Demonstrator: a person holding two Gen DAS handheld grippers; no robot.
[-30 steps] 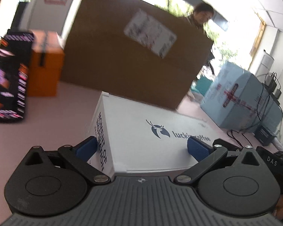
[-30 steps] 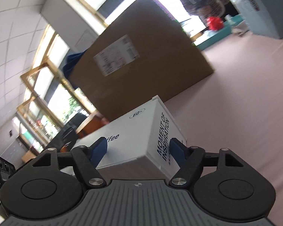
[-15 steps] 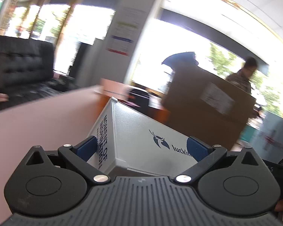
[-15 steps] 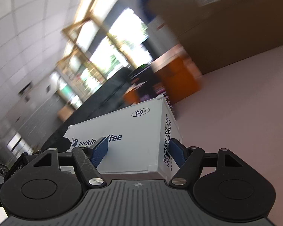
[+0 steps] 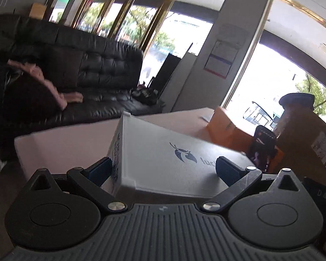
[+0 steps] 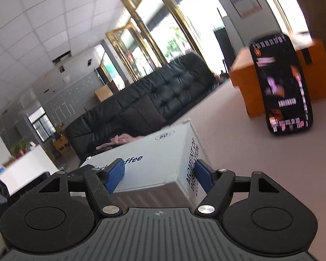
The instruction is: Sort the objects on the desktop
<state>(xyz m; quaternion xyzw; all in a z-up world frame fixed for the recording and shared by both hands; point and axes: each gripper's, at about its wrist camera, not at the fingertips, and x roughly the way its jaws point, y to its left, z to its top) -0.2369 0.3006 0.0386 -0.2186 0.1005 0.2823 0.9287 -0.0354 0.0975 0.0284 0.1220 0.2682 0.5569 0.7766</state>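
Observation:
A white Luckin Coffee box [image 5: 154,150] with blue print is held between both grippers, one at each end, above the pink table [image 5: 63,145]. My left gripper [image 5: 163,170] has its blue pads [image 5: 98,170] pressed on the box's two sides, shut on it. In the right wrist view the same white box [image 6: 150,163] shows its "MOMENT OF INSPIRATION" side. My right gripper [image 6: 159,174] is shut on it too, with its pads [image 6: 115,174] tight against the faces. The box's underside is hidden.
An orange box [image 6: 243,82] stands on the pink table [image 6: 239,143] with a tall black printed packet [image 6: 282,87] in front of it. A large brown cardboard box [image 5: 304,139] is at the right. A black leather sofa [image 5: 87,69] lies beyond the table edge.
Both grippers, still shut on the white box, have swung it leftward. The brown cardboard box has slid out of the centre and the black sofa has come into view.

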